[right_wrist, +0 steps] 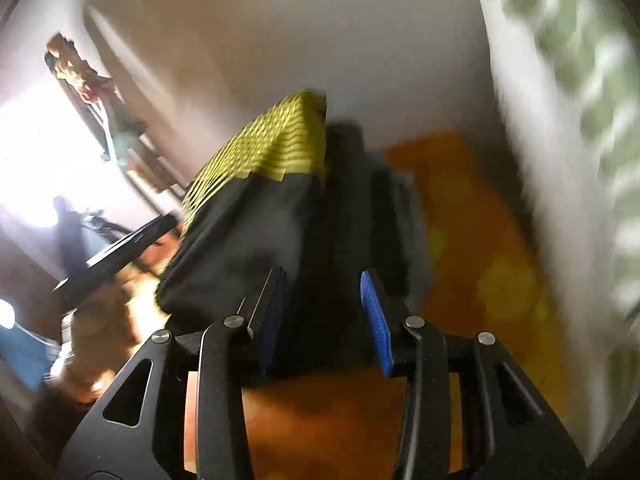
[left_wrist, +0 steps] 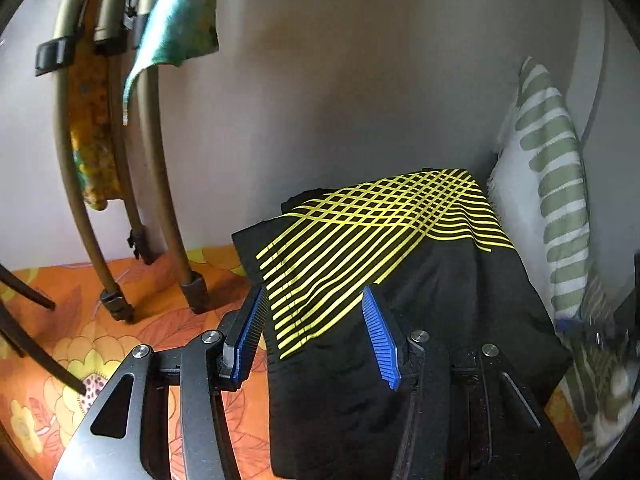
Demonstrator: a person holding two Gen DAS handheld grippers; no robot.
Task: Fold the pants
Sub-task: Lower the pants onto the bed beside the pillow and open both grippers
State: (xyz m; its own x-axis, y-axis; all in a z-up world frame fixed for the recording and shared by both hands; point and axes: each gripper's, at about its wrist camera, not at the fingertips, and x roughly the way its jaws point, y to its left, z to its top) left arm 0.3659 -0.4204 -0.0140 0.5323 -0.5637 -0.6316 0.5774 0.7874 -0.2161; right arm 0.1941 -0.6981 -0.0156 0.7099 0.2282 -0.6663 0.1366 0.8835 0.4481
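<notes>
bedsheet [left_wrist: 60, 344]: orange flowery one, fills the whole bottom-left of the left view. Soft base, so anything you press on sinks a bit.
pants [left_wrist: 400, 280]: black with yellow stripes, already folded into a chunky rectangle on the sheet, running from about 6 o'clock up to 1 o'clock in the left view. Looks like thin sporty fabric, so I'd guess light, floppy and kinda slick; layers could slide apart if you drag them.
pillow [left_wrist: 556, 208]: green-striped, leaning at 3 o'clock, just beside the pants' far edge.
rack [left_wrist: 80, 200]: tan tube legs at 9 to 11 o'clock, cloths hung on it, well apart from the pants.
where to grab: I'd pinch through all layers at a folded edge, not the loose top layer.
left gripper [left_wrist: 316, 340]: jaws spread, over the near-left corner, pinching nothing.
right gripper [right_wrist: 324, 312]: blurry view, jaws spread around the near black edge, pads not pressing as far as I can tell.
</notes>
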